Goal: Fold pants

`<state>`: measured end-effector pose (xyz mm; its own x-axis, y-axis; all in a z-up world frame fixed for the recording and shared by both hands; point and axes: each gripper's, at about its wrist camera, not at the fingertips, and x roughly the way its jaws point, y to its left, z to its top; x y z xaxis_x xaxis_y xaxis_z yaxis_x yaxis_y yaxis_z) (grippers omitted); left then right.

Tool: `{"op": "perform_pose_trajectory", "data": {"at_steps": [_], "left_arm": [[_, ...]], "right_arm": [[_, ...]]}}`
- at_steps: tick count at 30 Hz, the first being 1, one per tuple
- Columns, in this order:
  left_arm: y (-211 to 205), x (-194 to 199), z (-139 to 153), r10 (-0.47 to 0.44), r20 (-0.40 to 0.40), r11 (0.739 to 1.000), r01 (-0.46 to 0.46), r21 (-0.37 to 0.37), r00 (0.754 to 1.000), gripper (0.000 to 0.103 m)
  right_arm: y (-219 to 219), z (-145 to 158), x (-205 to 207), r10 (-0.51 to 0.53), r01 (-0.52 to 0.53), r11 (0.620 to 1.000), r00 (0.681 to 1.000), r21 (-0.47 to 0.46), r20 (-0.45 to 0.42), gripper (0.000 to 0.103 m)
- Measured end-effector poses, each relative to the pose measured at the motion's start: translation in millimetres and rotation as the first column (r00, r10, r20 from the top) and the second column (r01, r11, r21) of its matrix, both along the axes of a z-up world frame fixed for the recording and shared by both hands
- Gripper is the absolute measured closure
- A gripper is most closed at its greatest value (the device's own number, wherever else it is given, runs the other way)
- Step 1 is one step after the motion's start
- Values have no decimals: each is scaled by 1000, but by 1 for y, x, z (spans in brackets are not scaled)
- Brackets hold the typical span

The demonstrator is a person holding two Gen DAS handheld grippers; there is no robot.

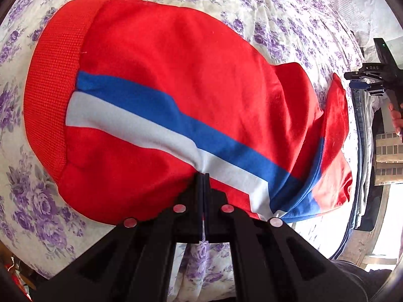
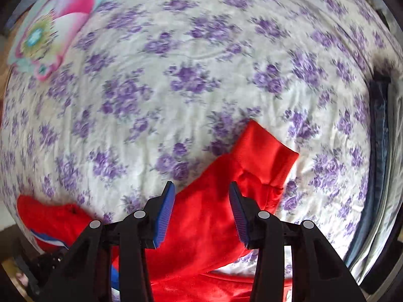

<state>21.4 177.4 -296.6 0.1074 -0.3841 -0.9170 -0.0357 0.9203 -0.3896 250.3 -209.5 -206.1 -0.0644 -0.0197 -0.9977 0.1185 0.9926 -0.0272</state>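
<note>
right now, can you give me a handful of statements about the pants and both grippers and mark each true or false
1. The left gripper has its jaws closed on the red pants. True.
2. The right gripper is clamped on a pant leg. False: its jaws stand apart, with the red fabric lying below and between them.
3. The pants carry a blue stripe beside a white stripe. True.
4. The pants lie on a plain grey table. False: they rest on a white bedspread printed with purple flowers.
5. The ribbed waistband shows at the left of the left wrist view. True.
</note>
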Motion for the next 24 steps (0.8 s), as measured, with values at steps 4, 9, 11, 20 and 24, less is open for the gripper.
{"op": "perform_pose_trajectory", "data": {"at_steps": [4, 9, 11, 20, 24], "left_arm": [[-2, 4, 0, -13, -4, 1000, 13, 6, 1000, 102], [-4, 8, -1, -19, -13, 1000, 19, 12, 1000, 102], [-5, 9, -1, -22, -14, 1000, 23, 17, 1000, 102], [-2, 8, -2, -12, -17, 1000, 12, -4, 1000, 102], [-3, 8, -1, -19, -15, 1000, 19, 5, 1000, 102]], "right_arm": [[-2, -16, 12, -43, 43, 999, 997, -5, -61, 58], [7, -50, 14, -54, 39, 993, 988, -107, -146, 55], [10, -66, 11, -42, 20, 991, 984, -131, -173, 52], [-22, -15, -50, -72, 72, 997, 997, 5, 14, 94], [-60, 33, -117, -130, 115, 987, 984, 115, 124, 94]]}}
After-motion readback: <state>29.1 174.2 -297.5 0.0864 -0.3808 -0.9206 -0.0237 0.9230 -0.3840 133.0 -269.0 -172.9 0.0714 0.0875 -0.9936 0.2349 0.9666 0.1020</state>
